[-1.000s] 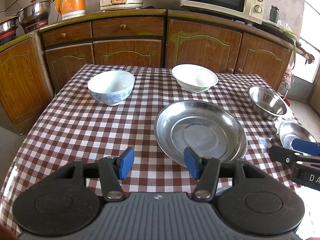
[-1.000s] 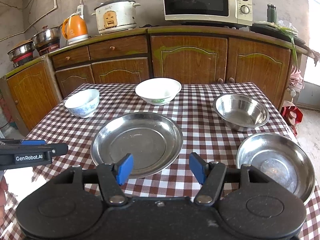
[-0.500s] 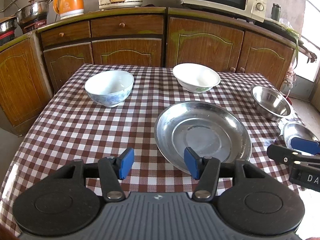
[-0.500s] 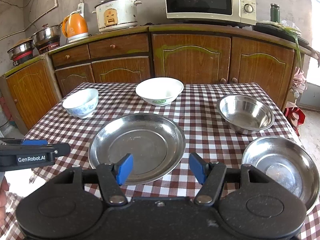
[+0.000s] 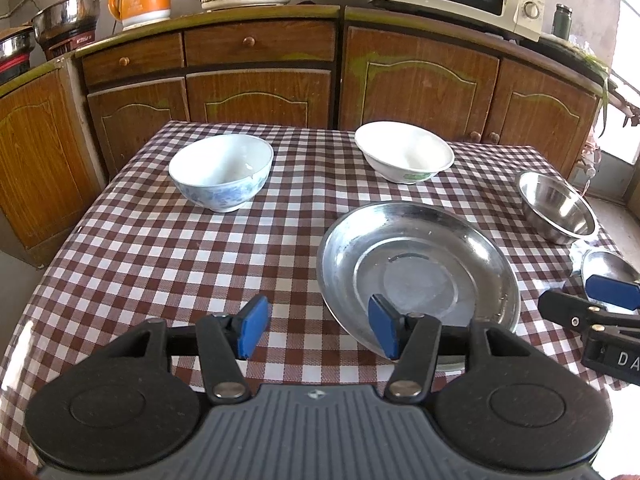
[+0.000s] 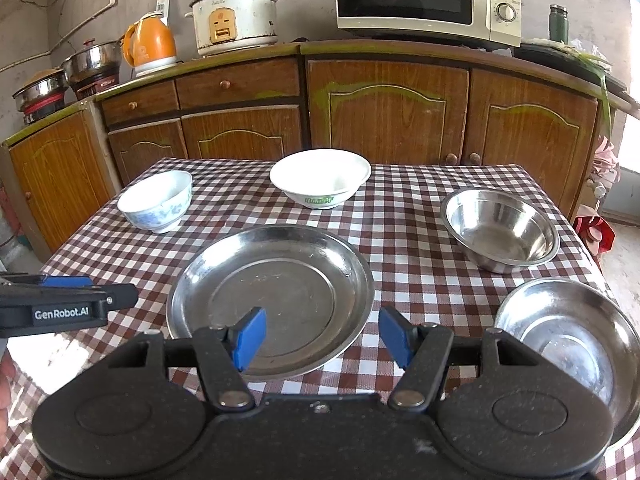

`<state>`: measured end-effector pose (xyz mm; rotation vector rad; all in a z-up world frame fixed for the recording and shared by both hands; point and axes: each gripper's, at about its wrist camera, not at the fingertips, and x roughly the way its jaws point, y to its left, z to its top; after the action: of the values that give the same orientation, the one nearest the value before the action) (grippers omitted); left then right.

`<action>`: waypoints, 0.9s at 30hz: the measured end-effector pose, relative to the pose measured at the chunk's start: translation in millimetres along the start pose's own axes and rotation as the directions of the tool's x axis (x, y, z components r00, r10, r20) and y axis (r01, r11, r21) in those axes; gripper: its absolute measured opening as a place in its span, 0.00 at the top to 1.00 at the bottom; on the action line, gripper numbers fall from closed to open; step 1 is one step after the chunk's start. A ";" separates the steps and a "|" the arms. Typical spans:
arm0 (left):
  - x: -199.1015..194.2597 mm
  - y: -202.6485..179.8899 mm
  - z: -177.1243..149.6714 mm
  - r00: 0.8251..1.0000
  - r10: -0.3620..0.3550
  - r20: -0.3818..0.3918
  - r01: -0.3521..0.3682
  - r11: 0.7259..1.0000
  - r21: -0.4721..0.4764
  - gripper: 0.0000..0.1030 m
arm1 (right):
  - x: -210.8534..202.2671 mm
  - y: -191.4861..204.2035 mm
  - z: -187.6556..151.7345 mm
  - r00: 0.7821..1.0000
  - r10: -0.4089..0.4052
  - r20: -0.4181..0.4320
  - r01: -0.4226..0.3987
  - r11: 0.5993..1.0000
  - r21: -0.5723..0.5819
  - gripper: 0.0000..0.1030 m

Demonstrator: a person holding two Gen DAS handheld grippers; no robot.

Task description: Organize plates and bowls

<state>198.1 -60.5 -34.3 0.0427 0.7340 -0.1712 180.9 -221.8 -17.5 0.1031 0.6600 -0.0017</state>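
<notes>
— Why are both grippers just hovering?
— Nothing's picked yet — left gripper (image 5: 316,330) and right gripper (image 6: 322,338) gape empty over the big steel plate (image 6: 272,292); bowls sit spread apart on the checked table (image 6: 400,240).

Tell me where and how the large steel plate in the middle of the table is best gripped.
Probably the large steel plate by its near rim, approached low from the table's near edge: it lies flat, too wide to span, but its thin upturned lip suits the open right gripper.
</notes>
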 end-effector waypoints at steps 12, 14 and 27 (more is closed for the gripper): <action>18.8 1.5 3.9 1.000 0.009 -0.016 -0.009 1.000 -0.001 0.43 | 20.4 0.4 3.6 1.000 -0.002 -0.018 0.002 1.000 -0.014 0.27; 21.5 1.1 4.3 1.000 0.010 -0.019 -0.010 1.000 0.001 0.43 | 22.9 -0.2 3.7 1.000 -0.001 -0.020 0.001 1.000 -0.015 0.27; 41.5 3.5 7.0 0.999 0.023 -0.037 -0.022 1.000 0.008 0.43 | 45.4 -6.9 5.7 0.999 -0.010 -0.040 0.009 1.000 -0.013 0.27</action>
<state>233.6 -63.5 -57.0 0.0613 0.7696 -0.1520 220.0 -227.8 -41.4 0.0877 0.7001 -0.0047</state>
